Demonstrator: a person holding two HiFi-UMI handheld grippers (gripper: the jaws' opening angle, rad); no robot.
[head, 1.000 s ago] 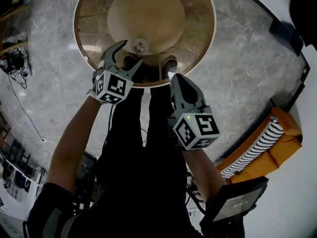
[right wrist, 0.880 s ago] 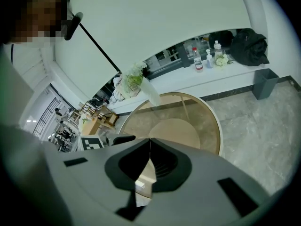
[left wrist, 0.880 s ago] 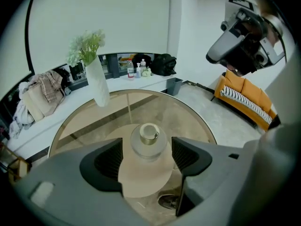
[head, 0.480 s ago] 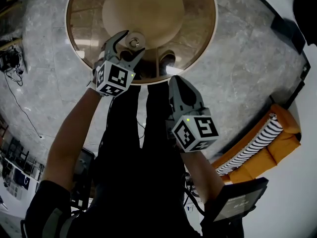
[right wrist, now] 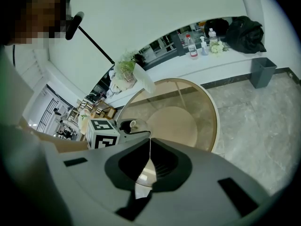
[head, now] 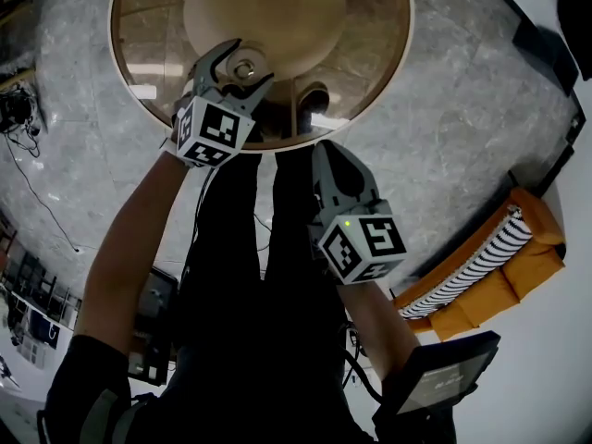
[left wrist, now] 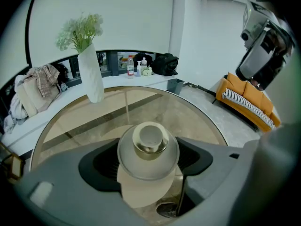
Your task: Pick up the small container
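glass tops the round table (head: 384,58), and near the 7 o'clock edge of its tan base (head: 268,7) stands the small container (head: 246,66), a clear domed jar with a brass-coloured knob on top. the left tool (head: 239,70) reaches over the table's near rim with its jaws spread, one on each side of the container. in the left gripper view the jar (left wrist: 148,147) sits squarely between the two dark jaw pockets, with a narrow gap showing on either side. it rests on the glass. the right tool (head: 322,148) hangs just off the rim at about 6 o'clock, above the person's dark trousers, with its jaws pressed together and nothing between them. the right gripper view shows only a thin seam where they meet. a white vase (left wrist: 91,74) of pale flowers stands at the table's far side, at 11 o'clock from the jar. an orange sofa (head: 490,266) sits well apart, at 4 o'clock on the grey stone floor (head: 462,137).
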